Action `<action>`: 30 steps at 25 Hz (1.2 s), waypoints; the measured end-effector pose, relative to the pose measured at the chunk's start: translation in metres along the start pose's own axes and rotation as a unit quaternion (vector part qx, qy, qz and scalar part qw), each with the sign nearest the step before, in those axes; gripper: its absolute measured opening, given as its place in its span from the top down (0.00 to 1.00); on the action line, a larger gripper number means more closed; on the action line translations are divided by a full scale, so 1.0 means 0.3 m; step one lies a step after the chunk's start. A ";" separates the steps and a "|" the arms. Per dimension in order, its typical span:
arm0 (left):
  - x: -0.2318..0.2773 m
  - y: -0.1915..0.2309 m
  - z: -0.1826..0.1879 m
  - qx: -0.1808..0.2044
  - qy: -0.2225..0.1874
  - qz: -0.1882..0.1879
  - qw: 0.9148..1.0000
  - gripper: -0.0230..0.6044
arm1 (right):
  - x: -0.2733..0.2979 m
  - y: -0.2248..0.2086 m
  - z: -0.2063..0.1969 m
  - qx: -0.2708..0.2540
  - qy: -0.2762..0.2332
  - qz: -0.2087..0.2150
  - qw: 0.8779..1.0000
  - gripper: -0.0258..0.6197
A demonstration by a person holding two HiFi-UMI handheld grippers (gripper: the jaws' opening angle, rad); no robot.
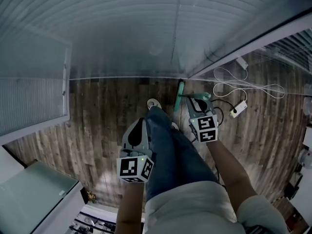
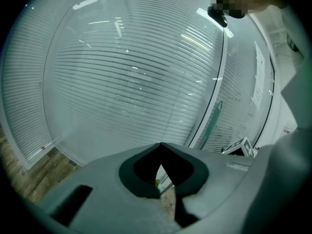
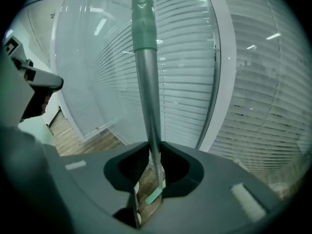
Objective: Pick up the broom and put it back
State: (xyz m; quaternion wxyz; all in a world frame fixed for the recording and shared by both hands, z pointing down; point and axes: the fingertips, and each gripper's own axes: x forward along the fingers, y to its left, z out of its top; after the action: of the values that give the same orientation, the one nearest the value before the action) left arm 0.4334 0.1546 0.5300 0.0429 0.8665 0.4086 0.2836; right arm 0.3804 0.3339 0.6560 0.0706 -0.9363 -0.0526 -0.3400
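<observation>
Both forearms stretched fwd & down, one each side of a jeans leg (image 1: 165,150), over wood floor (image 1: 97,111). Left gripper (image 1: 143,122) tilted down twd floor, marker cube nearest the head camera. Seen in own view, left gripper (image 2: 160,147) w/ jaws pressed together at tips, nothing btwn them. Right gripper (image 1: 190,100) pitched steeper, close to glass wall w/ blinds (image 1: 146,28), jaws pinching grey shaft of broom (image 3: 148,106), shaft running on past the jaws to a teal grip. From head view, broom (image 1: 179,95) just left of right gripper, near corner where glass panels meet. Re containers: pale box-like unit (image 1: 34,194) at lower left, top flat, contents not visible. White cable (image 1: 243,84) & plug block (image 1: 239,109) on floor to the right.
</observation>
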 end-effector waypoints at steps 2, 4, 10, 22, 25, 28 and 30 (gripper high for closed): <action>0.029 0.012 -0.021 -0.001 0.005 -0.006 1.000 0.95 | 0.029 -0.018 -0.037 0.005 0.010 -0.009 1.000 0.83; 0.060 0.023 -0.042 -0.001 0.010 -0.011 1.000 0.95 | 0.059 -0.038 -0.074 0.009 0.018 -0.019 1.000 0.83; 0.159 0.051 -0.078 0.011 0.016 -0.018 1.000 0.95 | 0.144 -0.092 -0.172 0.030 0.038 -0.035 0.998 0.83; 0.250 0.097 -0.140 -0.005 0.025 -0.028 0.999 0.95 | 0.296 -0.151 -0.222 0.064 0.041 -0.048 0.996 0.83; 0.260 0.102 -0.145 -0.006 0.029 -0.029 0.999 0.95 | 0.318 -0.178 -0.209 0.071 0.037 -0.054 0.995 0.83; 0.263 0.102 -0.149 -0.009 0.031 -0.030 0.999 0.95 | 0.332 -0.208 -0.204 0.078 0.036 -0.062 0.994 0.83; 0.266 0.102 -0.156 -0.009 0.034 -0.030 0.999 0.95 | 0.340 -0.225 -0.206 0.084 0.036 -0.067 0.994 0.83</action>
State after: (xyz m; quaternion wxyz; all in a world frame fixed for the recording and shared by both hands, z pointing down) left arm 0.4701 0.1854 0.6149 0.0457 0.8431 0.4334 0.3151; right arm 0.4095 0.3950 0.7751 0.1279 -0.9084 -0.1412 -0.3722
